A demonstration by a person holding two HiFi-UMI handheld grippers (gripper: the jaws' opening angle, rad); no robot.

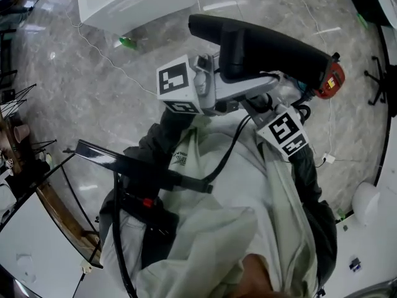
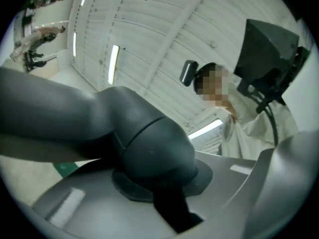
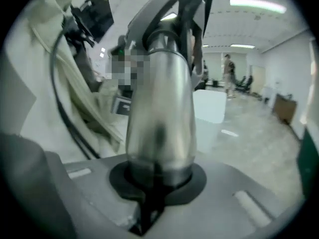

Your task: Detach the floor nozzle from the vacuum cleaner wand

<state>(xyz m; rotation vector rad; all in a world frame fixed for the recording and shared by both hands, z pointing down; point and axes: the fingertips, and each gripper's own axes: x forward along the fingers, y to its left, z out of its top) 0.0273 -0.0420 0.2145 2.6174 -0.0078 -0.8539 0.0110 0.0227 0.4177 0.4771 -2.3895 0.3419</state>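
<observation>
In the head view the black floor nozzle (image 1: 267,48) is held up in front of my chest, a red part (image 1: 332,82) at its right end. My left gripper (image 1: 214,92) reaches it from the left, my right gripper (image 1: 270,113) from below right. Seen in the left gripper view, the left gripper (image 2: 159,183) is shut on the nozzle's dark grey neck (image 2: 144,143). Along the right gripper view, the right gripper (image 3: 157,183) is shut on the silver wand tube (image 3: 159,113), which rises straight out of its jaws. The joint between neck and tube is hidden.
A white cabinet (image 1: 133,2) stands on the marble floor ahead, with a green object (image 1: 127,42) and a thin cable beside it. A glass-topped table (image 1: 62,197) is at the left, a chair base (image 1: 378,79) at the right. A person (image 3: 229,68) stands far off.
</observation>
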